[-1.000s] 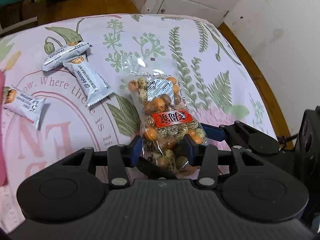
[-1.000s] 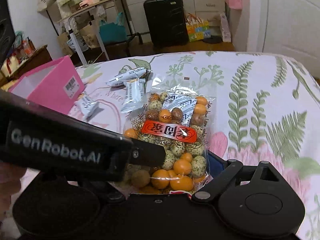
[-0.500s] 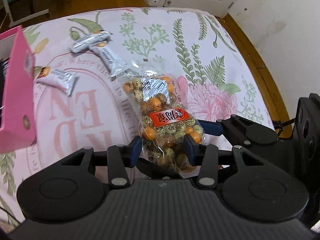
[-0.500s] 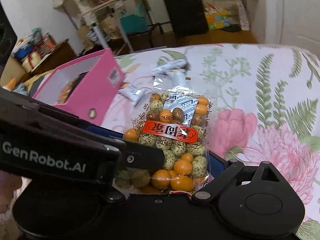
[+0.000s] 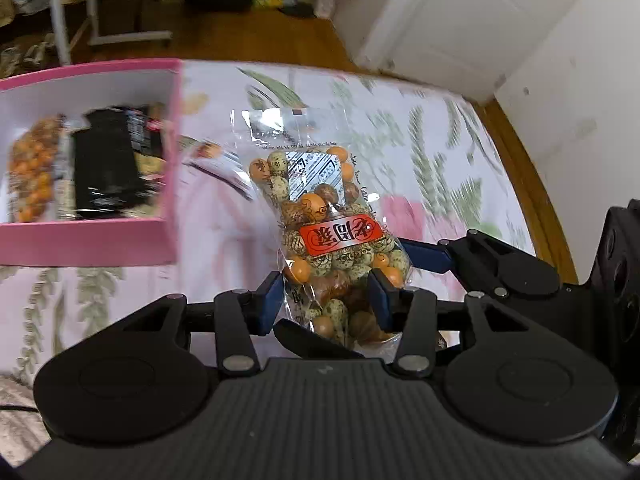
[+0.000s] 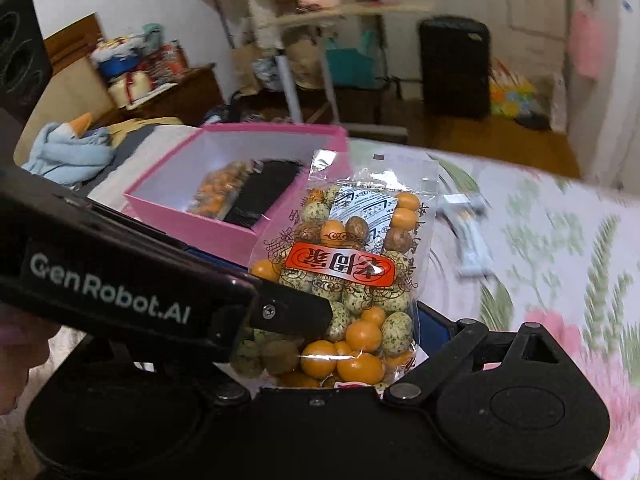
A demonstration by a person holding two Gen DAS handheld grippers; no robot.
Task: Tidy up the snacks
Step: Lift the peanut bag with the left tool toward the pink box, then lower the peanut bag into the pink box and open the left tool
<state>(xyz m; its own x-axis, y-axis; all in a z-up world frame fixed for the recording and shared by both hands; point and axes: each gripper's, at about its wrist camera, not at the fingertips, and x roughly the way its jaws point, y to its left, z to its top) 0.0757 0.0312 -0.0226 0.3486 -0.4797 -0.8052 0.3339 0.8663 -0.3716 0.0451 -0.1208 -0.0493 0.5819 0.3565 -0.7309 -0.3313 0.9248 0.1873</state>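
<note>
Bag of nuts held up beside the pink box

The left gripper now squeezes the clear crinkly nut bag next to the pink box, which was farther left before. The right gripper clamps it too. Below lies a flowery cloth; behind, a wooden floor.

Motion blur smears the floral tablecloth and the small wrappers beyond the bag, so their print is unreadable. The pink box runs off the left edge, its contents fuzzy. The nut bag hides its bottom behind the left gripper, and its left pad is covered in the right wrist view.
</note>
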